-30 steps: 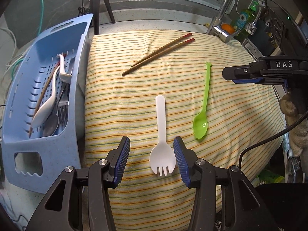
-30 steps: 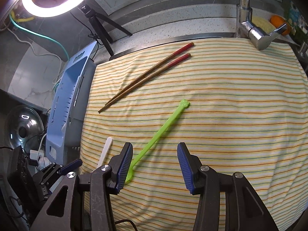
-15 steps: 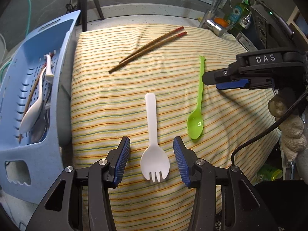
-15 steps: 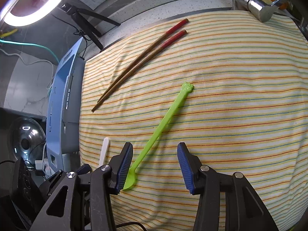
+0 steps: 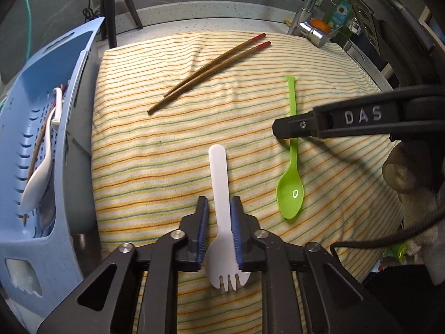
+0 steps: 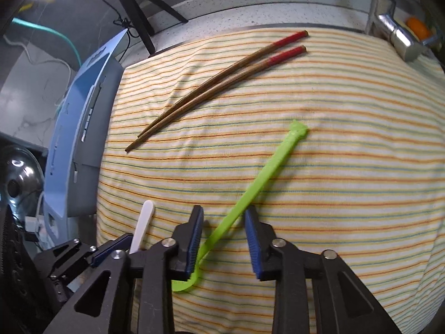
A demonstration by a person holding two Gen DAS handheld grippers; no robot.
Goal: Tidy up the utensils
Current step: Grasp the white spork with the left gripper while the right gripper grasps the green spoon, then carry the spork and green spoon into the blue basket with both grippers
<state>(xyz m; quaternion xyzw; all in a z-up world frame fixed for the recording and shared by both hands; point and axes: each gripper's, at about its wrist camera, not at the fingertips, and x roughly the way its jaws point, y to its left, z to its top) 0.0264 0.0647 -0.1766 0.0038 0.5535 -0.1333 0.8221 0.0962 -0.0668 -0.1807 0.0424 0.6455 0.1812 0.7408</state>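
Observation:
A white plastic spork lies on the striped cloth, tines toward me. My left gripper is shut on the spork's neck, blue pads against both sides. A green spoon lies to its right, also seen in the left wrist view. My right gripper is open, its jaws straddling the green spoon's handle low over the cloth. A pair of red-tipped chopsticks lies further back. The blue basket at the left holds a white spoon and other utensils.
A chrome faucet and an orange object stand at the back right. A tripod leg rises behind the basket. A metal pot lid lies low at the far left.
My left gripper has closed on the white spork. My right gripper has moved forward and down over the green spoon's handle, and its jaws have narrowed.

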